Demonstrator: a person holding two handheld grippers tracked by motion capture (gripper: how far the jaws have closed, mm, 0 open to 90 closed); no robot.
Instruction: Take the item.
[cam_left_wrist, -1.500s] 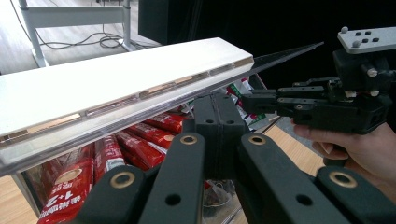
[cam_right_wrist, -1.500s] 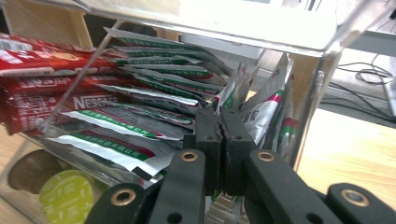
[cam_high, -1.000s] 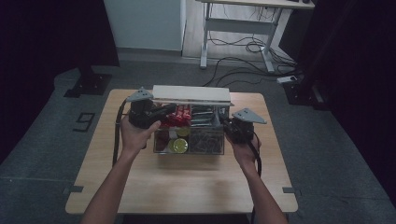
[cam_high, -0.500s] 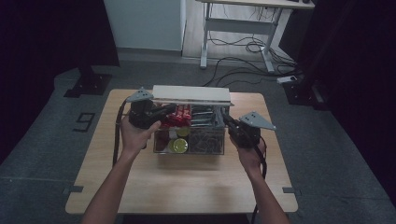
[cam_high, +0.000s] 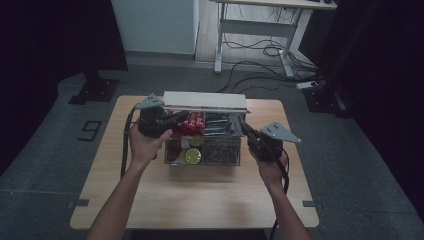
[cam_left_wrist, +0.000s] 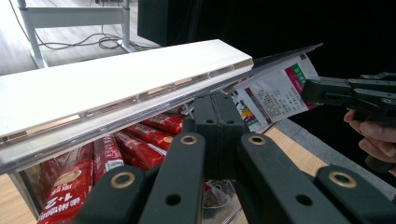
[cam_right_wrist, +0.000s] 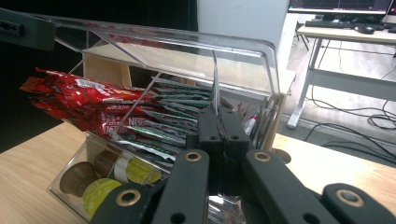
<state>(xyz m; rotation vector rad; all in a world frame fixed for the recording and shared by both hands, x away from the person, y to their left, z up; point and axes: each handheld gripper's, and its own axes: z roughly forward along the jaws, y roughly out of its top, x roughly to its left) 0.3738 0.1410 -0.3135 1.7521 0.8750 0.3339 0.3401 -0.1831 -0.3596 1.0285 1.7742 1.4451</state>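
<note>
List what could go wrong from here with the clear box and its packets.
1. The clear box looks tilted in the right gripper view; the red packets and pods might slide.
2. The left gripper and right gripper both look shut at the box; pulling apart could strain the lid.

Light wooden table (cam_high: 200, 200), bearing a clear organiser box (cam_high: 220, 157) between the left gripper (cam_high: 172, 120) and right gripper (cam_high: 245, 131).
</note>
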